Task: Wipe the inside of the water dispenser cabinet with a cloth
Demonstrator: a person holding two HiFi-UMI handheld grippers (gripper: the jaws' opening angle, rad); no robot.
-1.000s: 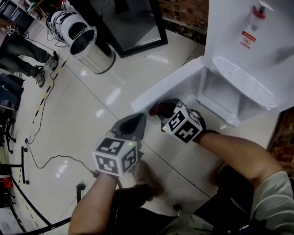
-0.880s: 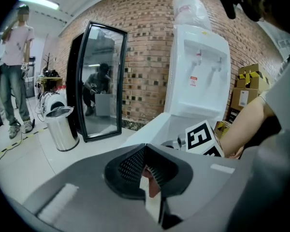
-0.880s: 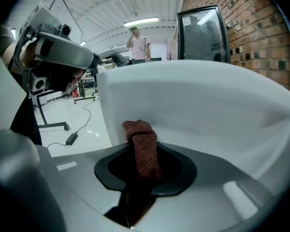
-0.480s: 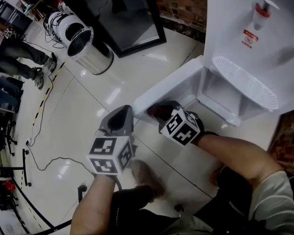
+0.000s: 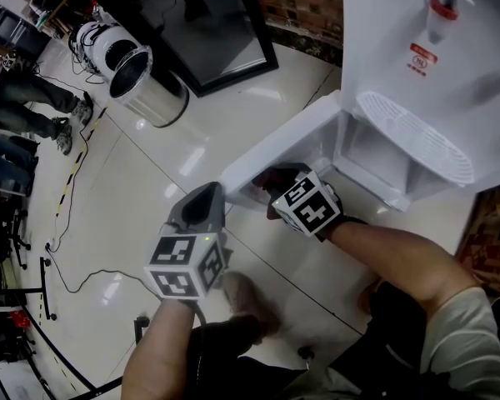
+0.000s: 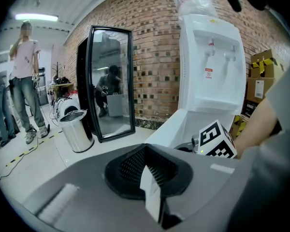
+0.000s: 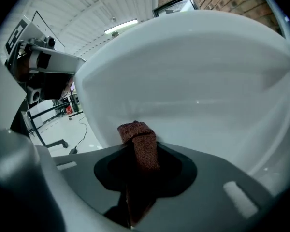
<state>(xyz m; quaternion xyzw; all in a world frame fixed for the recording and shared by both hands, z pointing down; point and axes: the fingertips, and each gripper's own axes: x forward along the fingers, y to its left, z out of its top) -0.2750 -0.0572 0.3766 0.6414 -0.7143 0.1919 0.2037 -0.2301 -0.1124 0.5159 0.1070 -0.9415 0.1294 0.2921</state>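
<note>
My right tool [image 5: 277, 187] is clamped on the cloth [image 7: 139, 141], a dark reddish-brown wad pinched between its jaws with a folded end sticking out past the tips. That end faces the white inner side of the open cabinet door [image 5: 275, 144] of the water dispenser [image 5: 433, 65], close up to it; whether it presses on the surface I cannot tell. The tool sits low, near the door's outer end, with the open cabinet [image 5: 375, 152] off to its right in the head view. My left tool [image 5: 204, 205] has its jaws together, holds nothing, and hangs over the floor [image 5: 150, 190] just beside the door, apart from it. A steel bin [image 5: 142, 77] stands well away.
</note>
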